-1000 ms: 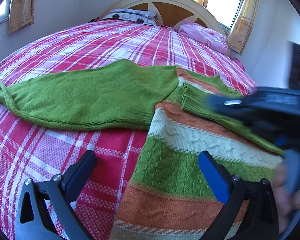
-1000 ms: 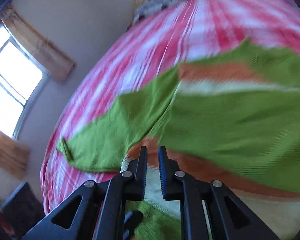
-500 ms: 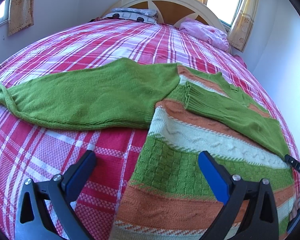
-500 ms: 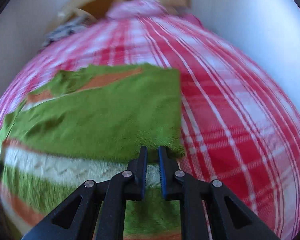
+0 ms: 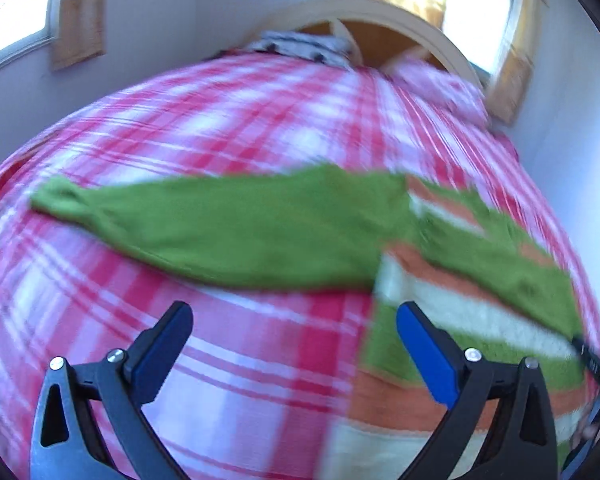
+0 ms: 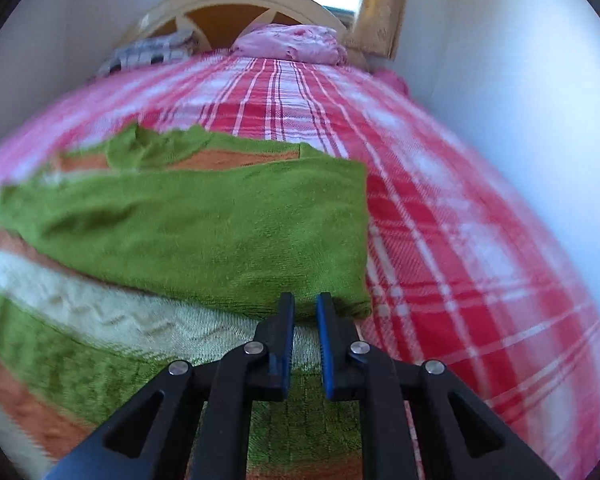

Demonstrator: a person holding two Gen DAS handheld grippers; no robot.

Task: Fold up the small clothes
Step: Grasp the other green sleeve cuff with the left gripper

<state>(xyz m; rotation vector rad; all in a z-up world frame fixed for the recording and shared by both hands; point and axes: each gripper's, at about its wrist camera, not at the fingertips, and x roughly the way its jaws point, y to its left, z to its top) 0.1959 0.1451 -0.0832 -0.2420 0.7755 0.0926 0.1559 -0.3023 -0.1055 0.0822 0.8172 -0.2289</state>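
Note:
A striped green, orange and cream knit sweater [image 5: 440, 364] lies flat on the plaid bedspread [image 5: 240, 128]. Its left green sleeve [image 5: 220, 228] stretches out to the left. Its right sleeve [image 6: 204, 232] is folded across the chest. My left gripper [image 5: 294, 320] is open and empty, above the bedspread just below the outstretched sleeve. My right gripper [image 6: 304, 308] has its jaws nearly together with nothing between them, over the sweater's right side at the folded sleeve's lower edge.
A wooden arched headboard [image 6: 236, 0], a checked pillow [image 6: 148, 52] and a pink bundle [image 6: 292, 44] are at the far end of the bed. A white wall [image 6: 520, 100] runs close along the bed's right side. Curtained windows sit behind the headboard.
The left gripper has swung left, toward the outstretched sleeve, with motion blur. The right gripper has moved forward slightly along the sweater's right edge. Both stay empty.

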